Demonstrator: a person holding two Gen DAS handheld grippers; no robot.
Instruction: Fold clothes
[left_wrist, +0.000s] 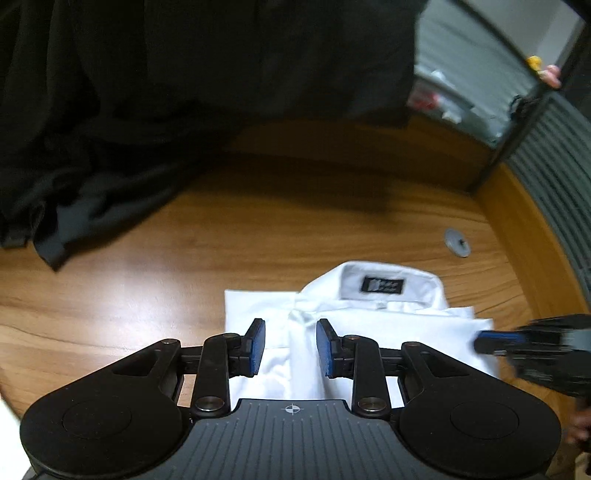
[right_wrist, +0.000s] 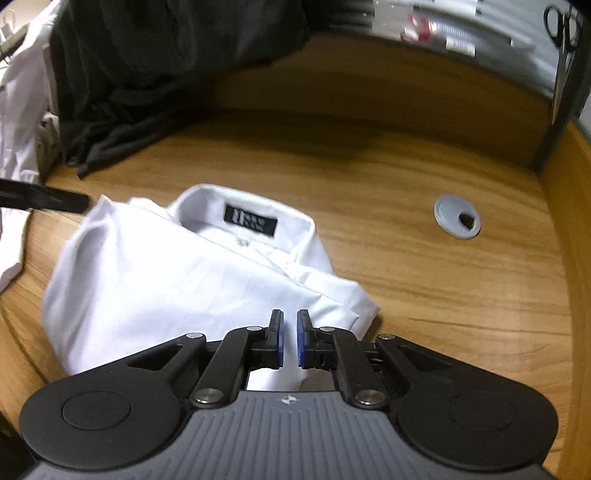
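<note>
- Left gripper (left_wrist: 290, 347): jaws partly apart, holding nothing, above the shirt.
- Right gripper (right_wrist: 290, 338): jaws a narrow slit apart, empty, at the shirt's right edge.
- White shirt (right_wrist: 177, 280): folded, collar up, mid-desk (right_wrist: 424, 280).
- Black garment (left_wrist: 147, 92): heaped toward the far left corner.
- Grey cable cap (right_wrist: 457, 217): near the right edge.

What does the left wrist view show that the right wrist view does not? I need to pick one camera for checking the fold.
Only the left wrist view shows the left gripper open over the shirt front, and the right gripper at the shirt's right edge. Only the right wrist view shows the right gripper's narrow empty gap and loose white cloth at far left. Both show the folded white shirt with its black collar label, the black garment pile, the grey cable grommet and the wooden desk.
</note>
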